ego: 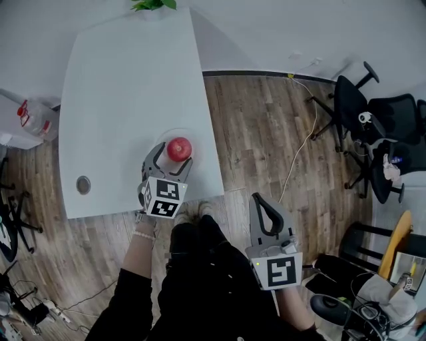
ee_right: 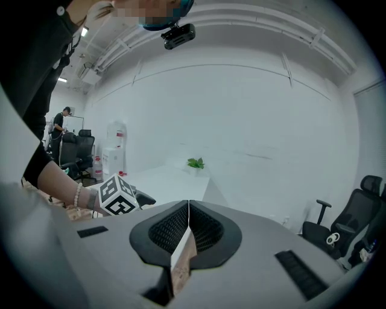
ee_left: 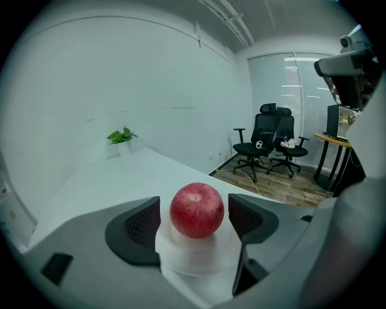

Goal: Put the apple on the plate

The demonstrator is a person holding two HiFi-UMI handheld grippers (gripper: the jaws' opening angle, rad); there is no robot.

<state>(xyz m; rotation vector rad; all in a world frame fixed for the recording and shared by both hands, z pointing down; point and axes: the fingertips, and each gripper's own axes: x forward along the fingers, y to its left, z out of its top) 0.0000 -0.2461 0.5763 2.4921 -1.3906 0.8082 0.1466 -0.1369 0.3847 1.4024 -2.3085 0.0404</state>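
Note:
A red apple rests on a white plate near the table's front right corner. My left gripper stands open around the apple, one jaw on each side, with small gaps between the pads and the fruit. My right gripper is shut and empty, held off the table above the wooden floor, beside the person's legs.
The white table carries a small green plant at its far end and a round cable port near the front left. Black office chairs stand at the right. A water bottle sits left of the table.

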